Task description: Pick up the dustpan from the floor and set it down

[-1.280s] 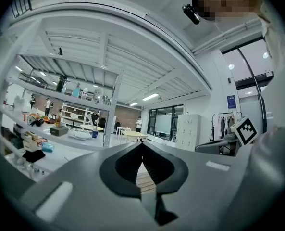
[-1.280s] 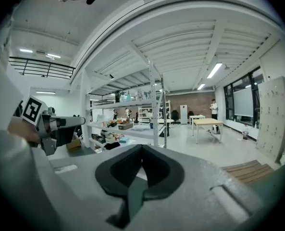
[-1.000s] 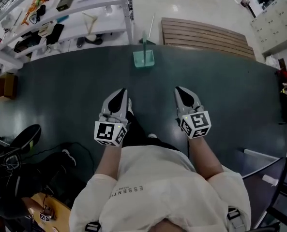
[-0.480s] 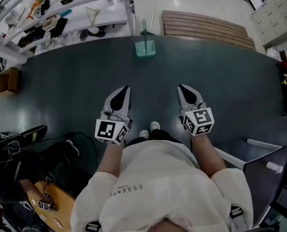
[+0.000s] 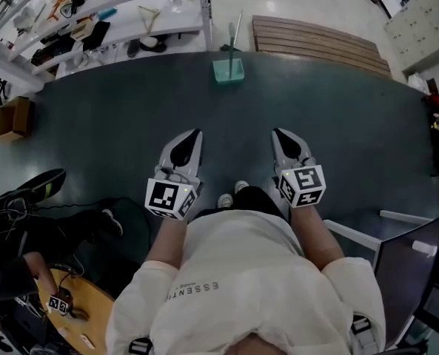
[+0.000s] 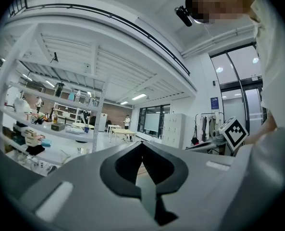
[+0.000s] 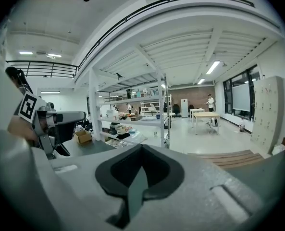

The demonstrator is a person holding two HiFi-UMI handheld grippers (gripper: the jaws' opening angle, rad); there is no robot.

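My left gripper (image 5: 194, 136) points ahead over the dark floor (image 5: 93, 124), its fingers pressed together with nothing between them. The green dustpan (image 5: 228, 70) sits at the floor's far edge, handle up, well apart from both grippers. My right gripper (image 5: 280, 135) is alongside, fingers also closed and empty.

Head view: the dustpan (image 5: 228, 70) sits far off and small, so the inside of its pan is not legible. The shelving rack (image 5: 156, 26) is cut by the top and left edges, and its items are too small to name. The person's torso (image 5: 241, 287) hides the legs; only shoe tips (image 5: 232, 195) show. The round wooden tabletop (image 5: 93, 333) is cut by the bottom edge. A red object (image 5: 438, 117) is cropped at the right edge and unidentifiable. In the gripper views, the grey bodies of the left tool (image 6: 142, 145) and right tool (image 7: 142, 147) block the floor below them.
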